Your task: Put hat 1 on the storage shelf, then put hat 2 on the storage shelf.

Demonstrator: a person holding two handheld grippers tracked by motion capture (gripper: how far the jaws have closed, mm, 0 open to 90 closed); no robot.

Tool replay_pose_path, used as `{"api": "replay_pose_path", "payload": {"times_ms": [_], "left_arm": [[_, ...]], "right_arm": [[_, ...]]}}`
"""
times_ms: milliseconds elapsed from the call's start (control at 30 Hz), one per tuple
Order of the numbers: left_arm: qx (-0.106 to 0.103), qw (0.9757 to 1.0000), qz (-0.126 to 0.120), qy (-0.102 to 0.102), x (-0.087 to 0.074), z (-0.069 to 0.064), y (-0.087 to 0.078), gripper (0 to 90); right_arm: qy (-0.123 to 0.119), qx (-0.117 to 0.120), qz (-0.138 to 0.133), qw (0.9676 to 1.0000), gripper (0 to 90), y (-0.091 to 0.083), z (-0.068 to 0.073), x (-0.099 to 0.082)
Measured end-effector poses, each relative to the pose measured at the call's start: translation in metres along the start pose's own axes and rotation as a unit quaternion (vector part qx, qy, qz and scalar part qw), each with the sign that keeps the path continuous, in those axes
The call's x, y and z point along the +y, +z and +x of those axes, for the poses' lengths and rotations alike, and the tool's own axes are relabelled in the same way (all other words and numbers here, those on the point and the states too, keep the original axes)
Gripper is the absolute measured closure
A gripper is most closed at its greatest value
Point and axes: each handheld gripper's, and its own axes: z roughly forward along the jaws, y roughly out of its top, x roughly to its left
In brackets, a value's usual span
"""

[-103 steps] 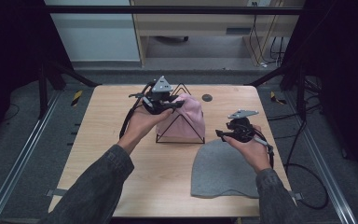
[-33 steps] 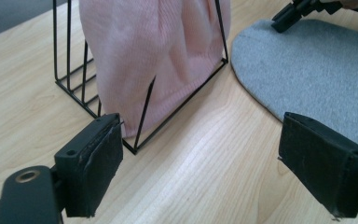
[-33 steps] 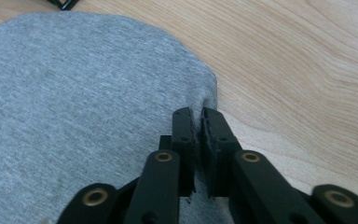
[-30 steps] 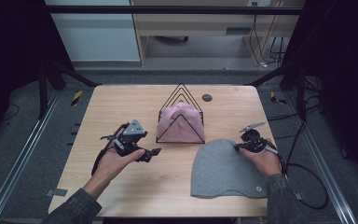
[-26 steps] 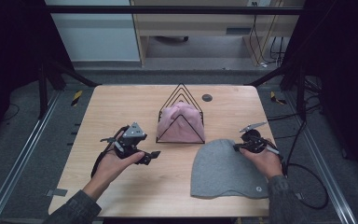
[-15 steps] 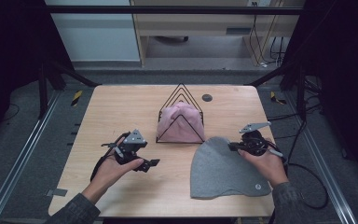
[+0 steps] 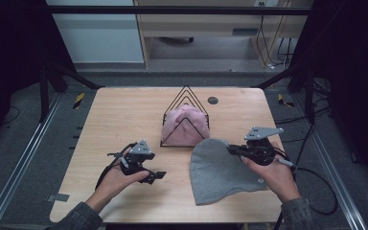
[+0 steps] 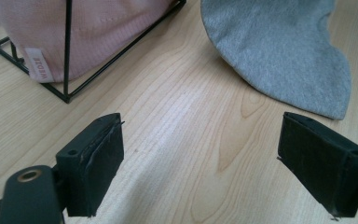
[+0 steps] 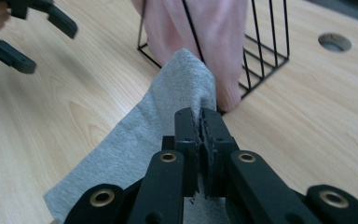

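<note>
A grey beanie (image 7: 220, 175) lies flat on the wooden table (image 7: 124, 115) at the front right. Its far edge is bunched and lifted, and my right gripper (image 7: 233, 151) is shut on that fold; in the right gripper view the jaws (image 9: 200, 119) pinch the grey beanie (image 9: 158, 126) just in front of the rack. A pink beanie (image 7: 186, 125) sits inside a black wire triangular rack (image 7: 187, 93) at the table's middle. My left gripper (image 7: 148, 171) hovers at the front left, open and empty. In the left gripper view the left gripper (image 8: 209, 170) points at bare wood between the pink beanie (image 8: 74, 32) and the grey beanie (image 8: 279, 51).
A round hole (image 7: 212, 100) is cut in the table behind the rack to the right. Cables trail from both grippers, the right one over the table's right edge. The rack (image 9: 261, 51) stands very close to the right gripper's tips.
The left gripper left the rack and drew back to the front left, staying open. The right gripper closed on the grey beanie's far edge and pulled it left toward the rack.
</note>
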Motion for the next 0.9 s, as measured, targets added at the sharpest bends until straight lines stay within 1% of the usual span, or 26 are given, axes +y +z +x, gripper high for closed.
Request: {"api": "replay_pose_path", "payload": {"times_ms": [33,100,133,167,267,300,333,367,500,567,667,767,900], "left_arm": [[-0.004,1.0,-0.001,0.0,0.0,-0.002,0.0,13.7],[-0.005,1.0,-0.001,0.002,0.0,-0.003,0.0,13.8],[-0.008,1.0,0.0,0.003,0.001,-0.004,0.0,13.9],[-0.013,0.9998,0.005,0.011,0.001,-0.006,-0.001,14.1],[-0.02,0.9997,0.006,0.013,0.003,-0.009,-0.002,14.4],[-0.02,0.9997,0.006,0.013,0.003,-0.009,-0.002,14.5],[-0.024,0.9996,0.006,0.017,0.004,-0.01,-0.002,14.9],[-0.024,0.9995,0.006,0.018,0.005,-0.011,-0.002,15.0],[-0.028,0.9994,0.003,0.02,0.008,-0.011,-0.004,15.6],[-0.032,0.9993,0.001,0.019,0.01,-0.01,-0.005,16.0],[-0.031,0.9993,0.001,0.02,0.011,-0.009,-0.006,17.3],[-0.029,0.9992,0.006,0.028,0.015,-0.008,-0.007,17.5],[-0.027,0.9994,-0.002,0.023,0.016,-0.005,-0.008,18.2]], "right_arm": [[-0.003,0.003,-0.005,1.0,86.8,-0.001,0.004,0.003],[-0.006,0.004,-0.007,1.0,86.8,-0.001,0.006,0.005],[-0.013,0.006,-0.011,0.9998,86.8,-0.002,0.01,0.009],[-0.019,0.009,-0.018,0.9996,86.8,-0.003,0.015,0.014],[-0.033,0.014,-0.026,0.999,86.8,-0.005,0.024,0.025],[-0.033,0.014,-0.026,0.999,86.8,-0.005,0.024,0.025],[-0.041,0.017,-0.03,0.9986,86.8,-0.006,0.029,0.032],[-0.046,0.018,-0.033,0.9982,86.8,-0.006,0.032,0.036],[-0.064,0.023,-0.038,0.997,86.8,-0.005,0.042,0.05],[-0.069,0.026,-0.041,0.9965,86.8,-0.004,0.045,0.057],[-0.075,0.032,-0.046,0.9957,86.8,-0.002,0.049,0.066],[-0.081,0.035,-0.048,0.995,86.8,0.001,0.053,0.073],[-0.088,0.039,-0.048,0.9942,86.8,0.005,0.058,0.08]]}}
